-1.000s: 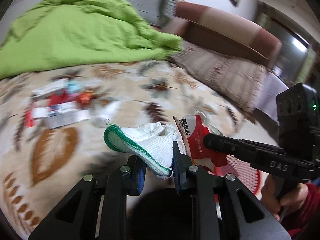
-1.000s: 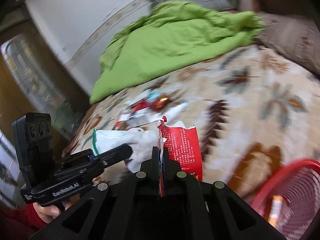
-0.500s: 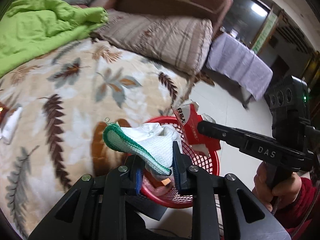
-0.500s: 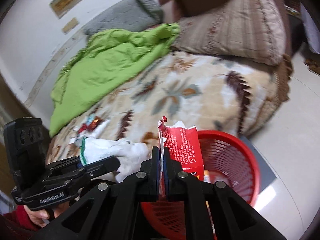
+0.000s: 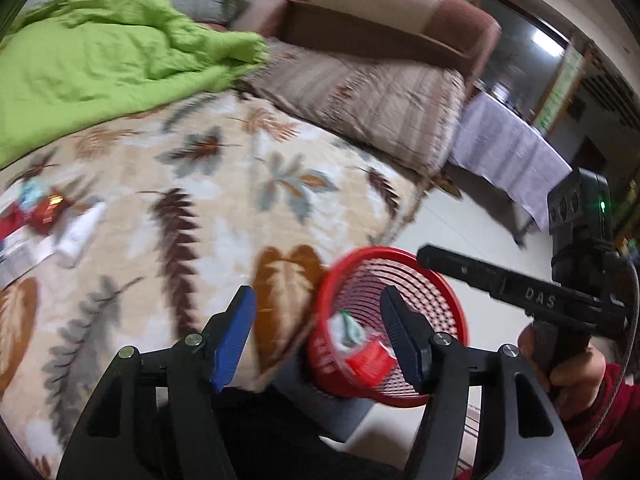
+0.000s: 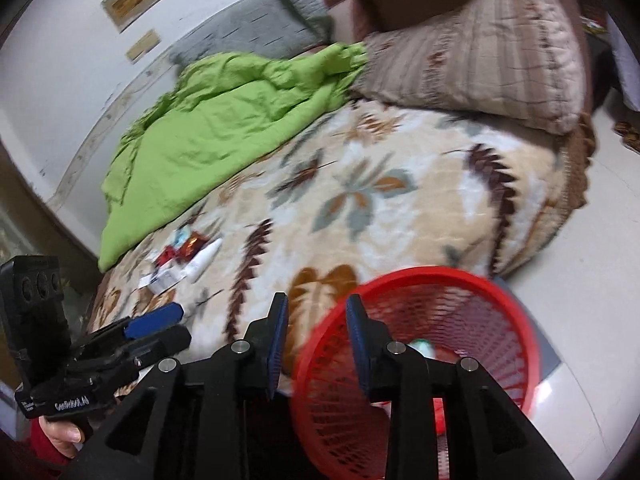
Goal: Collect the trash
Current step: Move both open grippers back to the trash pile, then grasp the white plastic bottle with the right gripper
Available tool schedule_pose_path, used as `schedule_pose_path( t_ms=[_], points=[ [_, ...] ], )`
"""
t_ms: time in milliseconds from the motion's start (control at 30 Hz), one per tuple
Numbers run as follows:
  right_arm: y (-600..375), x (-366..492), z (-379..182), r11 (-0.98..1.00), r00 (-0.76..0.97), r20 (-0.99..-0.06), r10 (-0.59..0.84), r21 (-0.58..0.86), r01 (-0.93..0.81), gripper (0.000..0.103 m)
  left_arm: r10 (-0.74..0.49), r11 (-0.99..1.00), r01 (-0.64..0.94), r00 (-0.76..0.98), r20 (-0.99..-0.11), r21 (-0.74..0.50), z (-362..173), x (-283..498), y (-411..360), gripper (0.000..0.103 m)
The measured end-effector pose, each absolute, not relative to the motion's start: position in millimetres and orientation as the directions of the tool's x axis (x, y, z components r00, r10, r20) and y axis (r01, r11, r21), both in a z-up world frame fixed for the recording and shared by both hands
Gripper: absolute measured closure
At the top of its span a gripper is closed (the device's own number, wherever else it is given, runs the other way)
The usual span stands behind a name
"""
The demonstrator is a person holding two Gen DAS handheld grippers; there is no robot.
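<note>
A red mesh basket (image 5: 436, 280) (image 6: 440, 276) stands on the floor beside the bed. In it lie a white glove with a green cuff (image 5: 348, 330) and a red snack wrapper (image 5: 370, 360). Above the basket's near rim my left gripper (image 5: 320, 320) is opening, with nothing between its blue pads. My right gripper (image 6: 318, 320) is opening too, also with nothing in it, over the basket's left rim. Each gripper shows in the other's view, the right (image 5: 428, 254) and the left (image 6: 160, 324). More trash (image 6: 180, 252) (image 5: 40, 216) and a white tube (image 6: 206, 258) lie on the bed.
The bed has a leaf-patterned blanket (image 6: 360, 200), a crumpled green quilt (image 6: 224, 120) and striped pillows (image 6: 480, 60) at the head. Pale tiled floor (image 6: 580, 320) runs to the right of the basket. A hand in a red sleeve (image 5: 576, 376) holds the right gripper.
Both grippers swung from over the bed to the basket. Their jaws have opened, and the glove and the red wrapper have left them and now lie in the basket.
</note>
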State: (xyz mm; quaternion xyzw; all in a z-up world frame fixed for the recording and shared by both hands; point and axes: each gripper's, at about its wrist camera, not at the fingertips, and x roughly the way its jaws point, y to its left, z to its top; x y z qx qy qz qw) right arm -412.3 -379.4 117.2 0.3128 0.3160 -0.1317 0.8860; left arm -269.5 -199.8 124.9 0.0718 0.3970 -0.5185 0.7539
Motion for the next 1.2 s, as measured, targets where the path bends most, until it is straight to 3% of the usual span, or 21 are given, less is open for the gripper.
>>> schedule_pose_path(
  t_ms=[233, 700, 933, 1200],
  points=[
    [-329, -355, 115, 0.84, 0.756, -0.65, 0.074, 0.449, 0.304, 0.061, -0.687, 0.605, 0.741, 0.3, -0.662, -0.292, 128, -229, -138, 0.039],
    [-245, -263, 107, 0.906, 0.685, -0.686, 0.246, 0.414, 0.09, 0.058, -0.551, 0.814, 0.496, 0.493, -0.673, -0.303, 113, -176, -22, 0.039],
    [-246, -198, 103, 0.88, 0.666, -0.693, 0.276, 0.461, 0.115, 0.049, -0.508, 0.852, 0.429, 0.543, -0.668, -0.3, 116, -147, 7, 0.039],
    [-275, -119, 64, 0.79, 0.593, -0.742, 0.312, 0.55, 0.272, 0.049, -0.497, 0.861, 0.414, 0.553, -0.669, -0.297, 122, -98, 28, 0.039]
  ],
)
